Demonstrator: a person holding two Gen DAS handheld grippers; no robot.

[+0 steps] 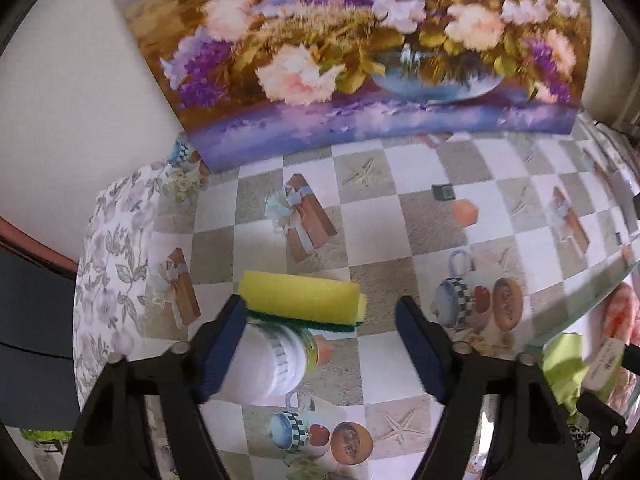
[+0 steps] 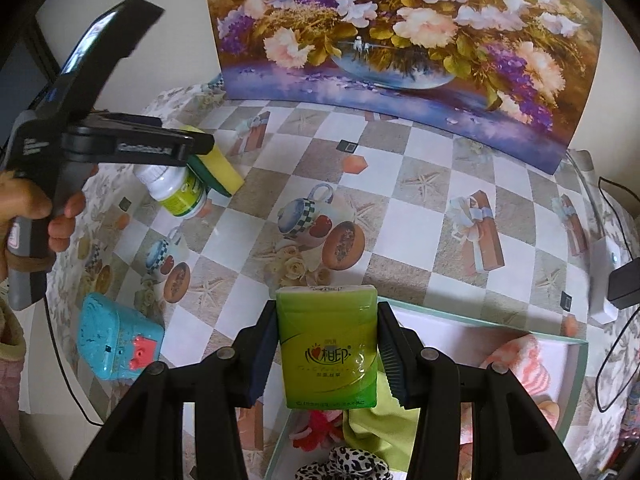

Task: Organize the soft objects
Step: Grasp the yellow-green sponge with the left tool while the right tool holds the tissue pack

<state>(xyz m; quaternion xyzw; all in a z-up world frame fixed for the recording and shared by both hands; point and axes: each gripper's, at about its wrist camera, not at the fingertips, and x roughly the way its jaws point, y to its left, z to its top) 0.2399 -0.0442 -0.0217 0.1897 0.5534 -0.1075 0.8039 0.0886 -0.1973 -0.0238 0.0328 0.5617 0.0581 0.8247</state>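
My left gripper (image 1: 320, 344) is open above a white bottle with a green label (image 1: 272, 364) that lies on the table. A yellow sponge with a green scrub side (image 1: 302, 295) lies just beyond the bottle, touching it. In the right wrist view the left gripper (image 2: 192, 148) hovers over the same bottle (image 2: 176, 192) and sponge (image 2: 218, 172). My right gripper (image 2: 326, 356) is shut on a green tissue pack (image 2: 328, 344), held over the near corner of a white box (image 2: 480, 316) with soft cloth items inside.
A flower painting (image 2: 400, 40) leans on the wall at the table's back. A blue plastic toy (image 2: 116, 340) lies at the front left. Small orange pieces (image 2: 355, 163) dot the checkered tablecloth. A black adapter and cables (image 2: 624, 284) sit at the right edge.
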